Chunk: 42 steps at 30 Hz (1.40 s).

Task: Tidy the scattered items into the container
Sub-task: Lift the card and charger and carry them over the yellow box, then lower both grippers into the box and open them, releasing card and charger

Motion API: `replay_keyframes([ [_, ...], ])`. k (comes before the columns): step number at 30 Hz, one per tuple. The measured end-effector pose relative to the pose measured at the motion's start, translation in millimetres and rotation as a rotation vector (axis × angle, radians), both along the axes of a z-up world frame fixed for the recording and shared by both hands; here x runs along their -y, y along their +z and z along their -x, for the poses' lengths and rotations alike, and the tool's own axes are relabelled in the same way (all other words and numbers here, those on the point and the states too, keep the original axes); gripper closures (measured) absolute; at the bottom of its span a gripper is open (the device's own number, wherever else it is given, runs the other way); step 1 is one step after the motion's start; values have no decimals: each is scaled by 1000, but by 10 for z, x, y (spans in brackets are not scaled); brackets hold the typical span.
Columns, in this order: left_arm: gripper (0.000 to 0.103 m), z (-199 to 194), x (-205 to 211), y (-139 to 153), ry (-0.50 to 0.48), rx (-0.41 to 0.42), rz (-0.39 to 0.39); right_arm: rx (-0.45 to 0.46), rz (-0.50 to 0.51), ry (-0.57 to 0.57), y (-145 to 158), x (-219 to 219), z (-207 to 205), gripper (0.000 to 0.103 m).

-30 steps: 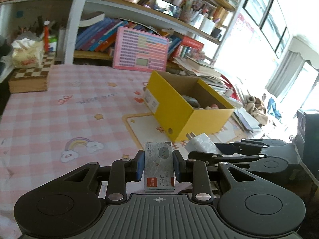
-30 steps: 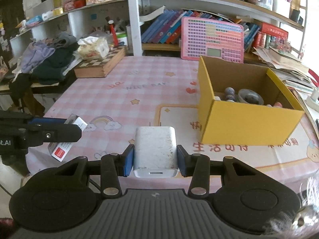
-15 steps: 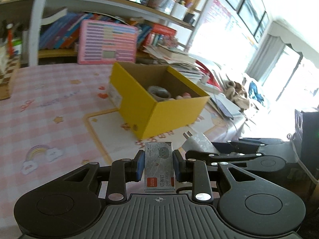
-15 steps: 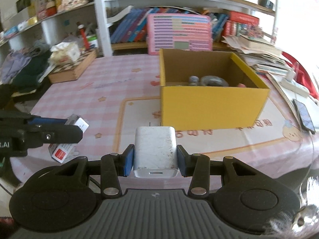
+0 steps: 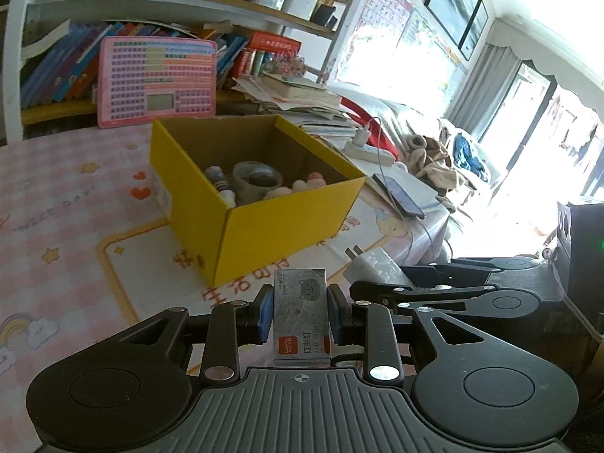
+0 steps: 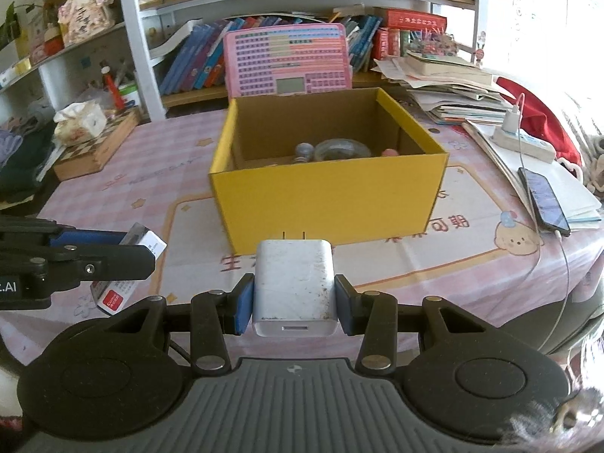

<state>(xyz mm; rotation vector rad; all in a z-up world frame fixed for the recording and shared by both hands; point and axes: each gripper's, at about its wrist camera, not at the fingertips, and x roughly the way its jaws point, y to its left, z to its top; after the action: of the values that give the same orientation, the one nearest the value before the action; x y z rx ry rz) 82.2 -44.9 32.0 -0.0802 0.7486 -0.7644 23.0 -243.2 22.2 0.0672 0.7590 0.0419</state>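
Observation:
A yellow open cardboard box [image 5: 290, 222] [image 6: 328, 204] stands on the pink checked tablecloth and holds a tape roll [image 5: 256, 179], a small bottle and pink items. My left gripper [image 5: 301, 315] is shut on a small grey staples box [image 5: 301, 313], held just in front of the yellow box's near corner. My right gripper [image 6: 293, 304] is shut on a white plug charger [image 6: 293, 287], prongs forward, in front of the yellow box's front wall. The left gripper with the staples box [image 6: 132, 264] shows at the left of the right wrist view; the charger [image 5: 372, 266] shows in the left wrist view.
A pink keyboard toy [image 6: 287, 60] leans on the bookshelf behind the box. A phone on a cable [image 6: 543, 200], a power strip [image 6: 524, 145] and stacked papers lie at the table's right edge. A chessboard box with tissues [image 6: 94, 143] sits at the back left.
Both grippers, each still holding its item, have moved right and closer to the yellow box, which now appears larger and more centred in both views.

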Motion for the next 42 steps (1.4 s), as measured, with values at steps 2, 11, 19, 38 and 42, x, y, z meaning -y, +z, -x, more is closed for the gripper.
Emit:
replay_keyframes([
  [2,75,-53,99,7,-3,4,-1,1,1,0,1,85,-50,62],
  [11,75,-367,541,112,13,52,10,57,-2,-2,101,588,-370,62],
  [19,75,-735,778,280,120,116,37,143,-24,60,260,992,-803,62],
  [38,75,-1474,1265,-18,296,132,-294,64,30,388,59,771,-2363,62],
  [42,75,-1489,1301,-116,310,115,-329,-15,39,425,-77,700,-2570,62],
])
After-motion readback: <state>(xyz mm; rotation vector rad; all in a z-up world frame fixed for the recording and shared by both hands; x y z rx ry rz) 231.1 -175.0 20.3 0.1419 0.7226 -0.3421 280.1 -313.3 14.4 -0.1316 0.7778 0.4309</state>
